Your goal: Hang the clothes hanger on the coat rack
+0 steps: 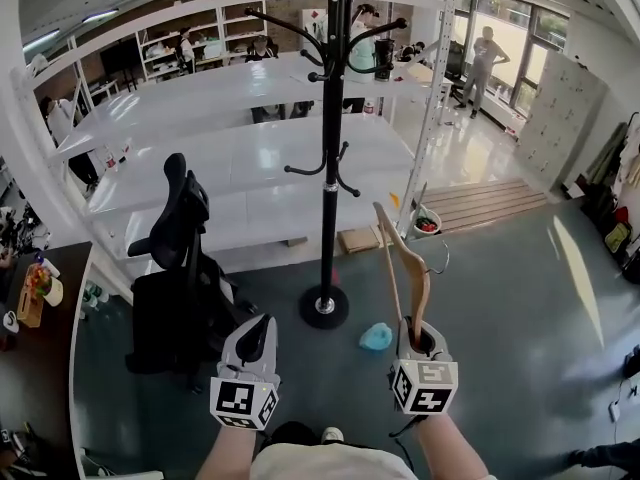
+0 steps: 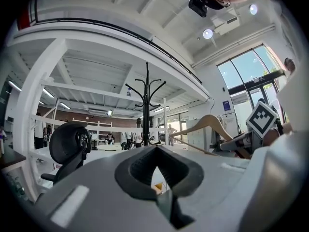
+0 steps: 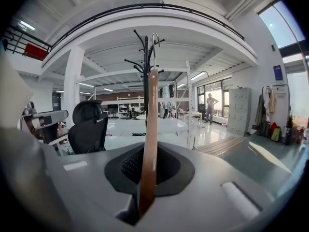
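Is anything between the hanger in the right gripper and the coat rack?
Nothing visible. The right gripper holds the hanger upright, with only bare floor between it and the coat rack ahead. The office chair stands off to the left; a small blue thing lies low on the floor near the rack's base.

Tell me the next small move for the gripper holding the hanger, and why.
Probably carry the right gripper forward and up toward the coat rack. Its jaws are shut on the lower end of the wooden hanger, which stands upright with its metal hook on top. The rack stands ahead across the floor, and the hook is not on any of its arms.
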### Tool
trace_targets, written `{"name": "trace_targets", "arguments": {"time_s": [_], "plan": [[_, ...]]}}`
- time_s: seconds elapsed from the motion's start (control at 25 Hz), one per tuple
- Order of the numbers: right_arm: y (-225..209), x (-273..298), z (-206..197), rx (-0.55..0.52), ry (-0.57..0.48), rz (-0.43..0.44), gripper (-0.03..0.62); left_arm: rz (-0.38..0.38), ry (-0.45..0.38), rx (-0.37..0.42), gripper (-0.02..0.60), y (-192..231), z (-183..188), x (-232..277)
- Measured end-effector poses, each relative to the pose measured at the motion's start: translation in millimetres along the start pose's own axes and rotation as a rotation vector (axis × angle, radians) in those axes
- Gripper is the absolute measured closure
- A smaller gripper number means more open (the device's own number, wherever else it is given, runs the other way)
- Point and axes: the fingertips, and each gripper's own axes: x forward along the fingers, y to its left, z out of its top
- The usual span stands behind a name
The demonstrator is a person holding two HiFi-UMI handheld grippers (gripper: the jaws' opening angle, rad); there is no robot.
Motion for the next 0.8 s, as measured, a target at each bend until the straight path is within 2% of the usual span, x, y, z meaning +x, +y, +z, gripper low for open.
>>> {"name": "trace_targets", "arguments": {"time_s": [0.32, 0.8], "plan": [[-25, 56, 25, 0.002, 0.004, -0.026, 0.56, -0.023, 0.012, -0.001, 0.581, 14, -5, 61], [-34, 160, 106, -0.026, -0.034, -0.054, 0.56, -0.094, -0.012, -0.005, 0.581, 63, -4, 162]]}}
